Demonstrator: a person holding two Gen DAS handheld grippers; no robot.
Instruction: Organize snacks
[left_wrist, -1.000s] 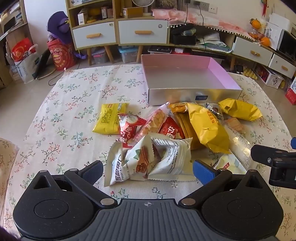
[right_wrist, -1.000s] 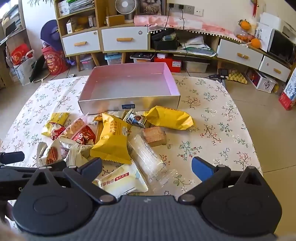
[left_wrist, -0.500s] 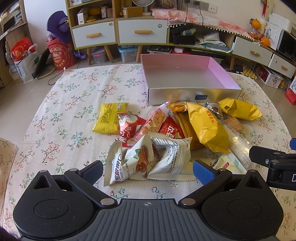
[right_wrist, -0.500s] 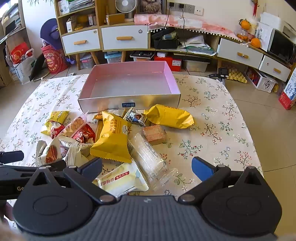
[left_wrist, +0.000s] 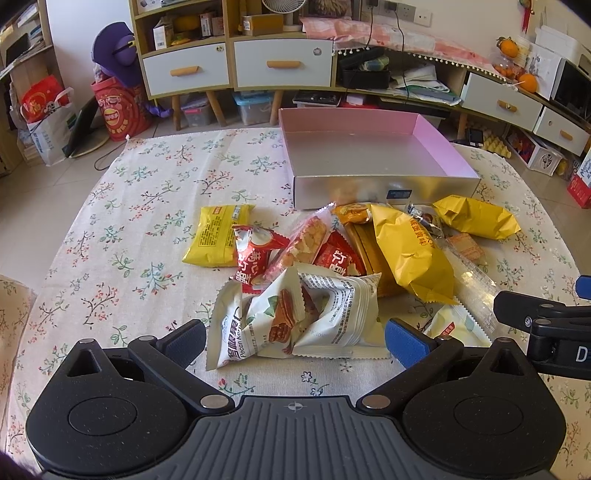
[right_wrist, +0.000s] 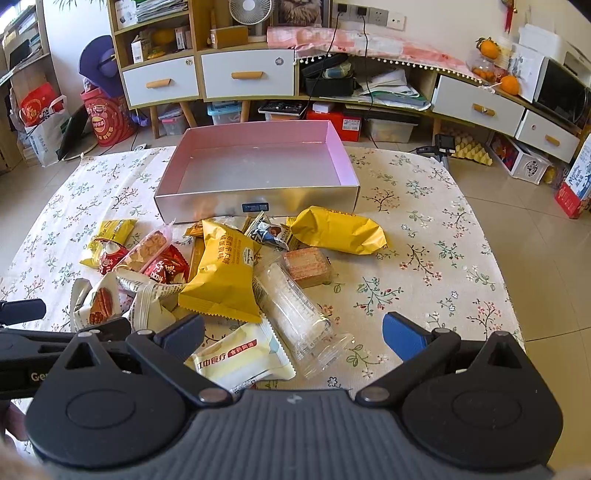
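Snack packets (left_wrist: 325, 266) heaped on floral worktop (left_wrist: 147, 229) before empty pink box (right_wrist: 258, 166), left hand-held gripper (left_wrist: 295, 338) and right hand-held gripper (right_wrist: 291, 336) both spread apart, gripping nothing

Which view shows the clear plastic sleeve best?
The right wrist view: the clear plastic sleeve lies whole, near centre, just ahead of the right gripper. The left wrist view catches only part of it at the right, behind yellow packets.

Box (right_wrist: 258, 173) interior free; snack pile (right_wrist: 221, 273) before it

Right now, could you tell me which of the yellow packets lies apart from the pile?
The small yellow packet at the pile's left edge, flat on the cloth; the two larger gold bags sit right of it, near the box.
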